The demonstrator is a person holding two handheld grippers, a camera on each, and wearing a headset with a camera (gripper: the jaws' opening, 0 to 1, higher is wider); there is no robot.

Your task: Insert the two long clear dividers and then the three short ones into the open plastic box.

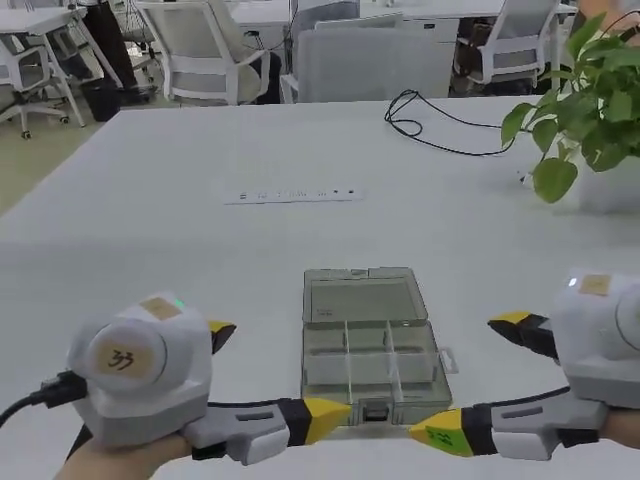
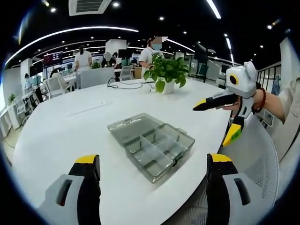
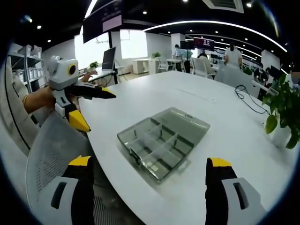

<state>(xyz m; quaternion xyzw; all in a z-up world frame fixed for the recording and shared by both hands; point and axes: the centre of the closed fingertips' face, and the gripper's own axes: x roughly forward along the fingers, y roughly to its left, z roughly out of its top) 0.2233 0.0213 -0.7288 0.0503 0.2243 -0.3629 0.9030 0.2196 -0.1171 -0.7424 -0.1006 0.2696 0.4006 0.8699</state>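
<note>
Starting with the head view: where is the plastic box (image 1: 370,345), and how does it look? (A)

It lies open on the white desk (image 1: 200,200), near the front edge, with its lid (image 1: 360,297) folded flat on the far side. It's smoky, see-through plastic. Thin clear dividers (image 1: 368,352) stand in the base as a grid of small compartments. The left gripper (image 1: 272,374) and right gripper (image 1: 473,376) flank it, both spread wide, holding nothing and touching nothing. (B)

And the left gripper view? (A)

The box (image 2: 150,145) sits ahead between that gripper's own wide jaws, well clear of them. The right gripper (image 2: 213,124) hovers beyond it, also spread and empty. I can't count the dividers with any certainty. I'd judge the box light and slick on this smooth desk. A sideways push would probably send it sliding, so I'd steady an outer wall of the base. (B)

The right gripper view? (A)

The box (image 3: 161,140) is seen corner-on, and the left gripper (image 3: 98,111) is off to one side, jaws apart. The dividers (image 3: 159,140) look like thin sheets, likely stiff but brittle and slippery under the pads. I'd pinch one gently at its top edge near the middle, hold it upright, and press it straight down so it doesn't bow or crack. (B)
</note>
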